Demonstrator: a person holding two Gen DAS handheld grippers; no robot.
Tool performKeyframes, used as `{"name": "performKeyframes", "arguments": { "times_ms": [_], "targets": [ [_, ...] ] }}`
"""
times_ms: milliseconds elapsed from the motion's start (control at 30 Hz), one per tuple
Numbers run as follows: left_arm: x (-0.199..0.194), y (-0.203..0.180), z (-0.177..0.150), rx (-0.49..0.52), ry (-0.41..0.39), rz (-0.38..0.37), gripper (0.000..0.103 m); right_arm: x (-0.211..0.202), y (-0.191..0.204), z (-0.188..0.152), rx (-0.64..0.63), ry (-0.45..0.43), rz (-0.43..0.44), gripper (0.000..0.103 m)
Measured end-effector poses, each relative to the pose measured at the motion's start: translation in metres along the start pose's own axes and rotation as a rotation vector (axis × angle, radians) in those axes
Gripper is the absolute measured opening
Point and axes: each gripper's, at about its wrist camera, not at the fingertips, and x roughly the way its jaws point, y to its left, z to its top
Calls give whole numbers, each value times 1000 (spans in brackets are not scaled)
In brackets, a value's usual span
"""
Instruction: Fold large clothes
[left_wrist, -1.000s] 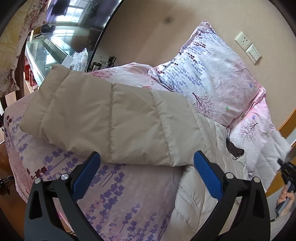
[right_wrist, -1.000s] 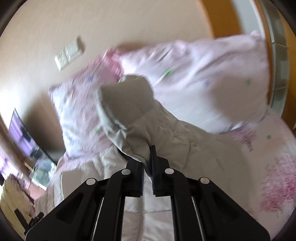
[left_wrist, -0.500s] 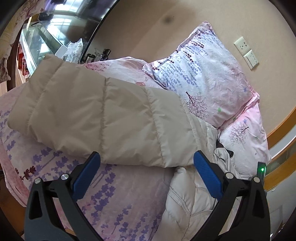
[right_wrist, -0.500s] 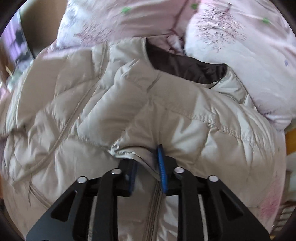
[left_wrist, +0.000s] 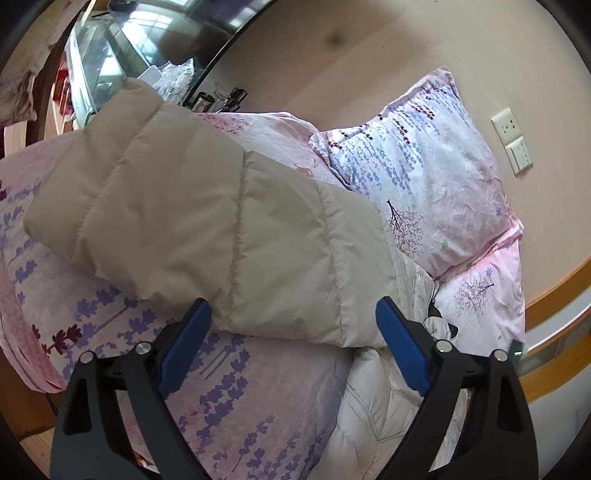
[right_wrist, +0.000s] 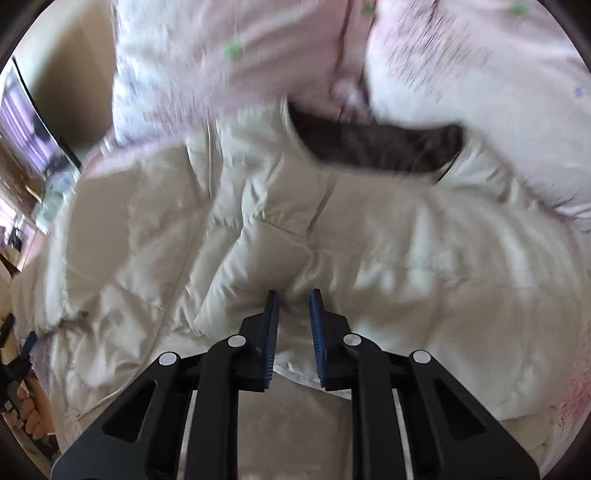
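A cream quilted puffer jacket lies on the bed. In the left wrist view its sleeve (left_wrist: 221, 229) stretches out to the left over the bedsheet, and the body (left_wrist: 376, 413) lies at lower right. My left gripper (left_wrist: 293, 339) is open, its jaws straddling the sleeve's near edge without gripping. In the blurred right wrist view the jacket front (right_wrist: 258, 236) with its dark collar lining (right_wrist: 369, 147) fills the frame. My right gripper (right_wrist: 293, 314) is partly open just above the folded sleeve, holding nothing.
A lavender-print bedsheet (left_wrist: 229, 391) covers the bed. Two floral pillows (left_wrist: 424, 177) lean on the beige wall with sockets (left_wrist: 511, 140). A glass cabinet (left_wrist: 103, 70) and small bottles stand at far left. A wooden headboard rail (left_wrist: 554, 295) runs at right.
My right gripper carried the right sleeve down across the jacket front and opened, releasing it. My left gripper stayed open and shifted slightly along the left sleeve.
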Motion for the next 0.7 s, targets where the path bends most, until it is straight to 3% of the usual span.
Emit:
{"name": "performKeyframes", "arguments": {
  "times_ms": [100,200,233,267,333,500,700],
  "targets": [
    [-3,2,0,-36,-2,-10,88,21,13,3,-73,31,-81,18],
    [-9,7,-2,-85,5,-24,88,6,8,4,-10,28,-18,21],
    [-12,10,-2,-100,6,-29,87,-2,4,3,15,14,16,32],
    [-15,13,-3,-133,7,-29,87,-12,0,1,37,-2,54,50],
    [-20,19,-4,-181,1,-25,87,-28,-6,-3,59,-37,91,59],
    [-22,40,-2,-314,-27,27,80,-47,-16,-14,77,-37,160,59],
    [-23,56,10,-379,-91,75,59,-59,-23,-26,83,-54,199,59]
  ]
}}
